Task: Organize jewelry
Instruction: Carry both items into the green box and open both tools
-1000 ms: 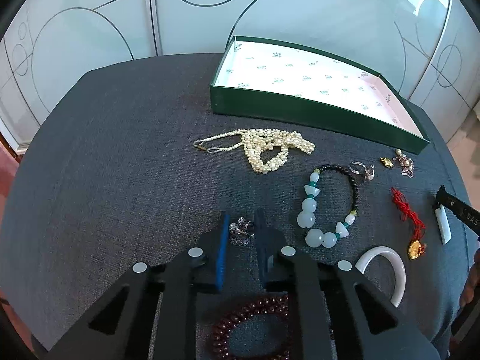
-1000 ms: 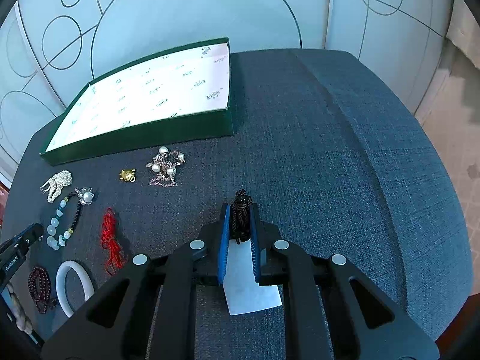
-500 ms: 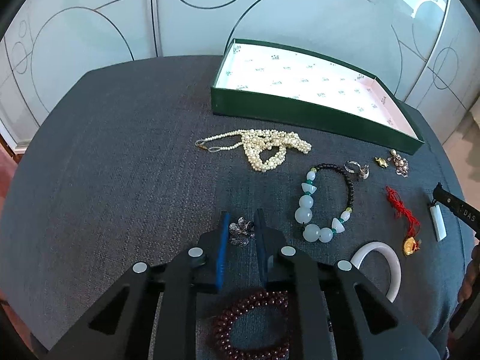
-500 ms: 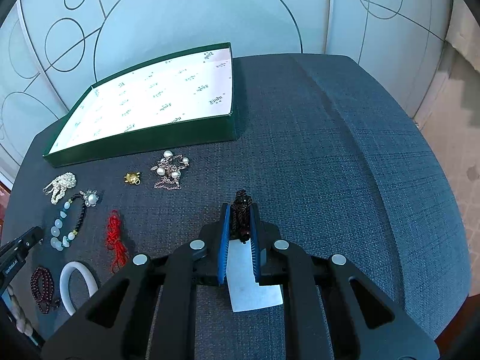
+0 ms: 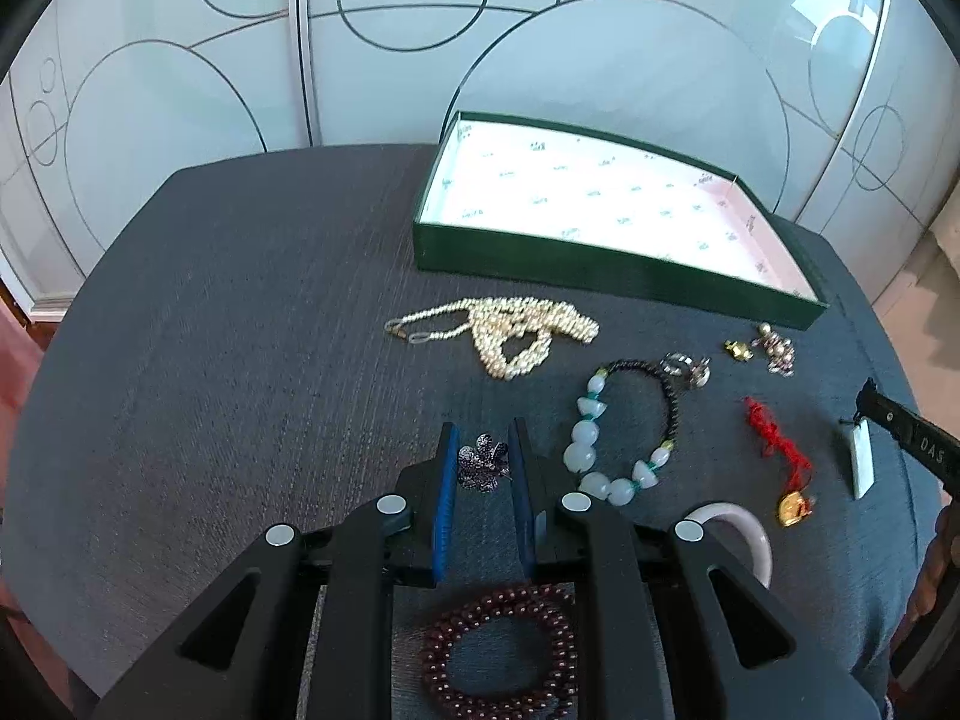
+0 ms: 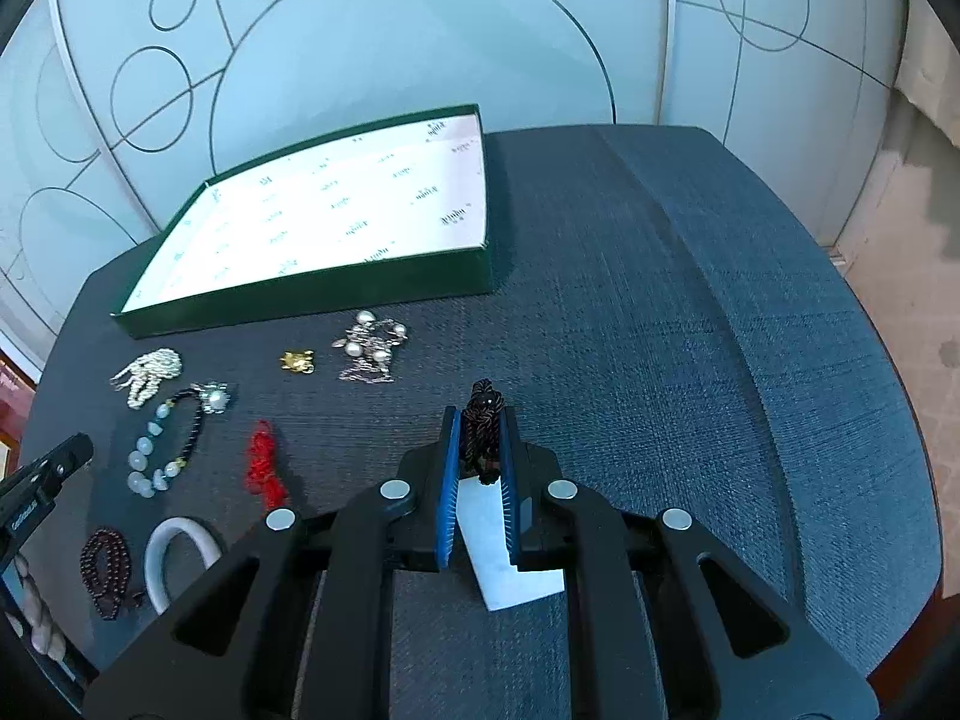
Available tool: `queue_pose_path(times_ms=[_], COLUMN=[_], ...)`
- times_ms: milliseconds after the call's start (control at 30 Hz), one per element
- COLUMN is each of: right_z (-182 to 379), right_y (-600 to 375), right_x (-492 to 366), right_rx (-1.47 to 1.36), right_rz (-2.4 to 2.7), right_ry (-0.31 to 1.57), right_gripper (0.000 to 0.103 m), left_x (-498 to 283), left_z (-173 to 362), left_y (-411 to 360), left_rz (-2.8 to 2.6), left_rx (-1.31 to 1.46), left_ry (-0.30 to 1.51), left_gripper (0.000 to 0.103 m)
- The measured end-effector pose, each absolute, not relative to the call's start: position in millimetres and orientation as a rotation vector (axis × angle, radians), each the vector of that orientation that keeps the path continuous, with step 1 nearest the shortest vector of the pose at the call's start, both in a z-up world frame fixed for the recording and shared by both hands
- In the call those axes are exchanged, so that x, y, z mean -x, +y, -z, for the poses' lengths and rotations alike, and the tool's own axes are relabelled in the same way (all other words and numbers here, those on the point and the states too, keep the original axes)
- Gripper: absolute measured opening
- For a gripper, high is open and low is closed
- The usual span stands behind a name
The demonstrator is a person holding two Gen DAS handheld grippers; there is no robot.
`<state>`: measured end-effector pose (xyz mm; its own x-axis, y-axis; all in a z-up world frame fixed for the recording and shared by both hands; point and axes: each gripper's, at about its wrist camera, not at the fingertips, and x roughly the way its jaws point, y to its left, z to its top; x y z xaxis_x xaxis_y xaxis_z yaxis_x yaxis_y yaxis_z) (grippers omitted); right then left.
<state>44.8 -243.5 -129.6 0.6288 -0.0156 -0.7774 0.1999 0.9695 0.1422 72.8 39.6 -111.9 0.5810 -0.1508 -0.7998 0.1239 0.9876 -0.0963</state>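
One green box (image 5: 600,267). Three bracelets: jade-bead bracelet (image 5: 606,450), dark red bead bracelet (image 5: 498,648), white bangle (image 5: 753,540). One pearl necklace (image 5: 510,330). One red-cord charm (image 5: 780,456). Two pendants (one per gripper): flower brooch (image 5: 483,462), white pendant (image 6: 504,552).

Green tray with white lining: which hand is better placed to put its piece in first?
Probably right. The right gripper holds the white pendant on dark cord closer to the green tray.

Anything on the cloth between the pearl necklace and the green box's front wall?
No. In the left wrist view the strip between pearl necklace and green box is bare dark cloth.
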Motion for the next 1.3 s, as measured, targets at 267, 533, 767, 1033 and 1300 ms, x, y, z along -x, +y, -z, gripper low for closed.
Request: queue_pose_path(times_ms=[267, 533, 767, 1033, 1300], right_z=[104.6, 72.5, 54.8, 49.6, 71.1], right_y=[-237.8, -228.2, -216.8, -212.5, -217.3], right_x=[-35.8, -38.2, -57.1, -97.9, -159.3], right_rx=[-0.226, -0.219, -0.206, -0.215, -0.237], right_rz=[0.096, 0.060, 0.026, 0.023, 0.047], right_ry=[0.828, 0.753, 0.718, 0.704, 0.758], right_gripper=[0.012, 0.012, 0.012, 0.012, 0.012], left_x=[-74.8, -82.9, -105.6, -161.2, -223.1], left_z=[89.9, 66.8, 50.4, 39.8, 63.8], left_y=[34.6, 33.8, 29.5, 17.4, 9.5], left_rz=[0.170, 0.176, 0.187, 0.183, 0.156], left_rx=[0.035, 0.044, 0.034, 0.010, -0.004], left_ry=[0.895, 0.843, 0.804, 0.777, 0.813], left_gripper=[0.017, 0.017, 0.017, 0.017, 0.017])
